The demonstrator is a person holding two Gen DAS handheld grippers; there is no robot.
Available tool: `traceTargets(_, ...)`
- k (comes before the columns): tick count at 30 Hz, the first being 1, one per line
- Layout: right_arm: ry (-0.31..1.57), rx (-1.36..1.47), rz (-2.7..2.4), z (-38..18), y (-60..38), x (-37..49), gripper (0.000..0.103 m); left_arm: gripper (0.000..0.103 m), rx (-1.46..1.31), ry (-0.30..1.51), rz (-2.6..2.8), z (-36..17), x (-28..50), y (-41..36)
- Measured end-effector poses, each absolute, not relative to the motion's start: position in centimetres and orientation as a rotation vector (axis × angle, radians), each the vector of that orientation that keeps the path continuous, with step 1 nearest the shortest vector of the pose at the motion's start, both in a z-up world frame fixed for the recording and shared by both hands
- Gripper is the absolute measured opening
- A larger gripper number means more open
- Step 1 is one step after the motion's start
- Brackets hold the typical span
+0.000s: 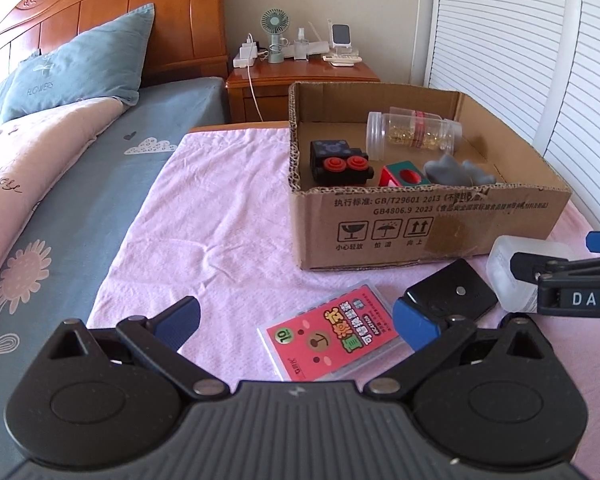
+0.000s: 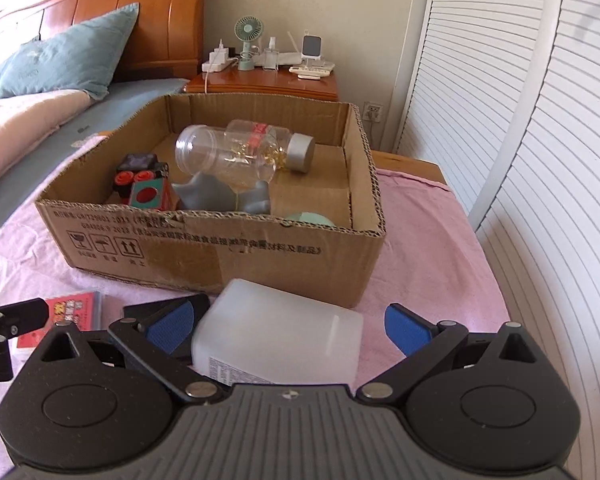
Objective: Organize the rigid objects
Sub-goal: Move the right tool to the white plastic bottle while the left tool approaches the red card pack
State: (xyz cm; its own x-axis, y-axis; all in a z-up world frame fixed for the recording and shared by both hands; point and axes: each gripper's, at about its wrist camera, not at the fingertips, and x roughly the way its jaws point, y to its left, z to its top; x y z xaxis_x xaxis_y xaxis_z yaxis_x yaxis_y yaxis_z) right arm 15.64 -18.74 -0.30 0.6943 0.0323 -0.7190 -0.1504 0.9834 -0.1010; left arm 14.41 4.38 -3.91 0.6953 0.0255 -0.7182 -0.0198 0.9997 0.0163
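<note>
A cardboard box [image 1: 420,220] [image 2: 220,252] stands on the pink cloth. It holds a clear jar [image 1: 414,132] [image 2: 236,156], a black toy with red buttons [image 1: 340,164] [image 2: 138,174], a red and green cube [image 1: 404,174] [image 2: 148,196] and a grey star shape [image 1: 456,170] [image 2: 220,196]. My left gripper [image 1: 296,322] is open over a pink card pack [image 1: 332,340] [image 2: 74,308]; a black flat object [image 1: 452,294] lies by its right finger. My right gripper [image 2: 288,324] [image 1: 556,276] is open around a white translucent container [image 2: 276,340] [image 1: 516,272].
A bed with a blue sheet [image 1: 80,184] and pillows [image 1: 72,68] lies to the left. A wooden nightstand [image 1: 300,76] with a fan and small items stands behind the box. White louvred doors [image 2: 540,160] run along the right.
</note>
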Motion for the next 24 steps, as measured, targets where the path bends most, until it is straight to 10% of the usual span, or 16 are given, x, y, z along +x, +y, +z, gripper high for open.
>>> traceTargets(24, 0.942, -0.108, 0.071, -4.0, -23.3, 14.8, 0.103, 0.102, 0.044, 0.856, -0.002, -7.6, 16.4, 2.2)
